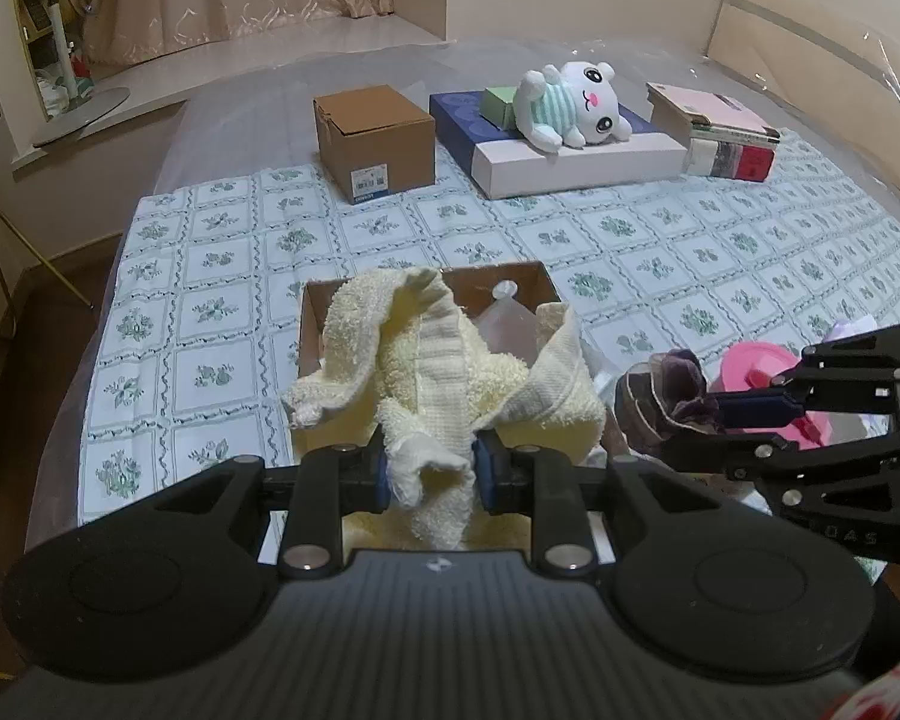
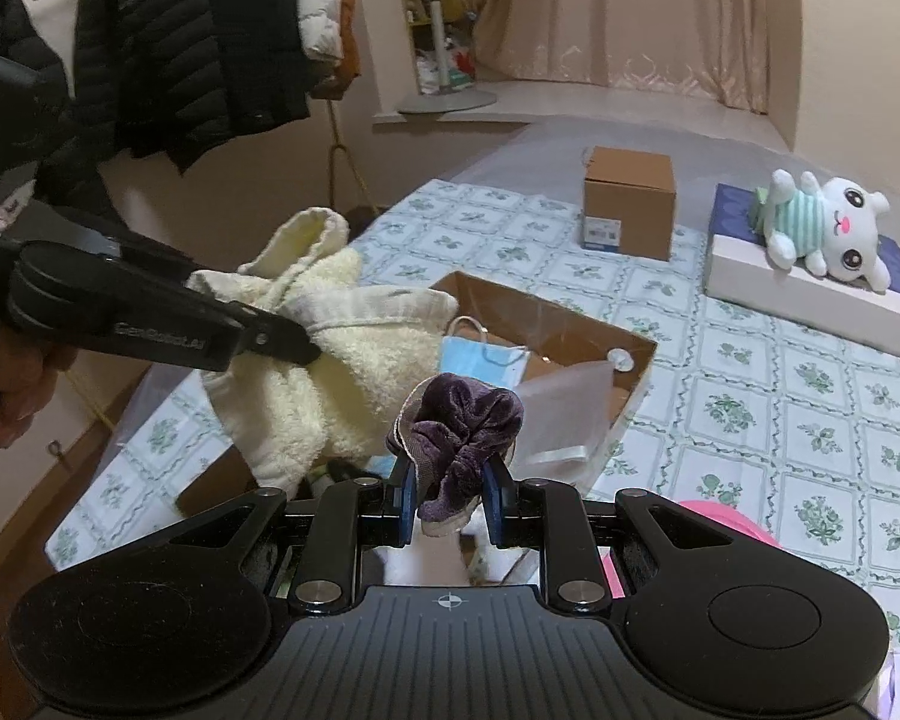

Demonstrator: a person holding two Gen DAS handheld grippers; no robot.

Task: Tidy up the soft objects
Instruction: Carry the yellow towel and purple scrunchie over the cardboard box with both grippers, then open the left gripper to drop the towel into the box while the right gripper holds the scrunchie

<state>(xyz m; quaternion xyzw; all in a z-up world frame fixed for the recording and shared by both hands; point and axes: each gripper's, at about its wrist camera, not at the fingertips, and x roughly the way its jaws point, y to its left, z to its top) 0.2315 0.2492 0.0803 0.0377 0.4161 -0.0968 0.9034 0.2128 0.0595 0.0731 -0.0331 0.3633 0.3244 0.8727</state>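
Where legible, left gripper (image 2: 306, 354) arm reads "GenRobot.AI".

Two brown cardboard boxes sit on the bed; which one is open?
The low box nearest the fingers: its top is open, showing a blue face mask inside. The cube-shaped box farther back is closed.

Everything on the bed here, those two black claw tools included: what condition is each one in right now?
left gripper: shut on the yellow towel.
yellow towel: bunched, lifted, hanging over the open box.
right gripper: shut on the purple scrunchie.
purple scrunchie: crumpled, held up.
open cardboard box: open, holding a blue face mask.
closed cardboard box: flaps shut.
plush toy: lying on a flat box.
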